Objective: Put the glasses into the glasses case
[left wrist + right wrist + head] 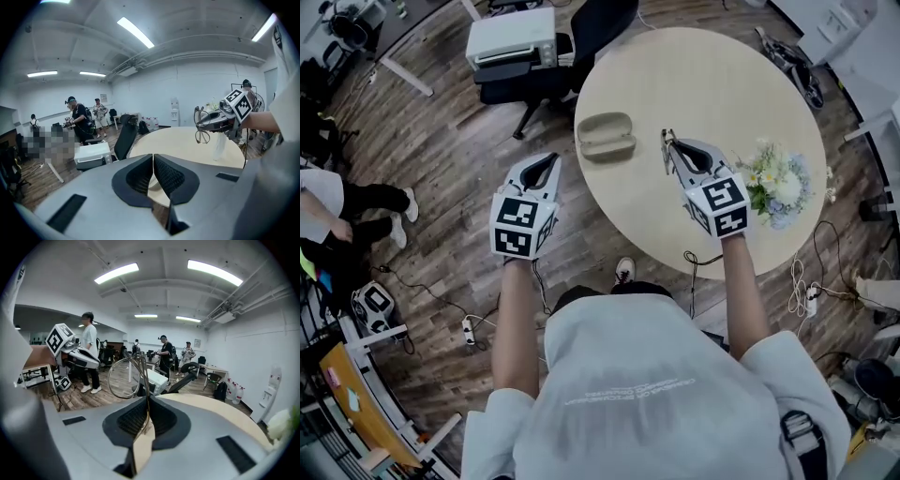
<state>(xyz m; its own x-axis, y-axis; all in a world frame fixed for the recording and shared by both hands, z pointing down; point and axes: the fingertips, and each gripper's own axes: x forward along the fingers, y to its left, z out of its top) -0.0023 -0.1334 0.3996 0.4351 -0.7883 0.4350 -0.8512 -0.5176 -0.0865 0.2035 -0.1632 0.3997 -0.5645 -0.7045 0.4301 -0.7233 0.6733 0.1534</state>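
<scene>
An olive-grey glasses case (606, 137) lies near the left edge of the round beige table (712, 84); I cannot tell whether its lid is up. Just right of the case, my right gripper (667, 142) hovers over the table, shut on thin wire-rimmed glasses (666, 156). In the right gripper view the glasses (123, 378) stick out ahead of the closed jaws (146, 405), one round lens to the left. My left gripper (550, 161) hangs over the floor left of the table, shut and empty (153, 162). From the left gripper view, the glasses (202, 130) dangle under the right gripper (200, 123).
A bunch of white and blue flowers (778, 184) stands on the table right of my right gripper. A black office chair (546, 75) carrying a white box (512, 37) stands beyond the table's left edge. People stand at the far left (337, 202). Cables lie on the wooden floor.
</scene>
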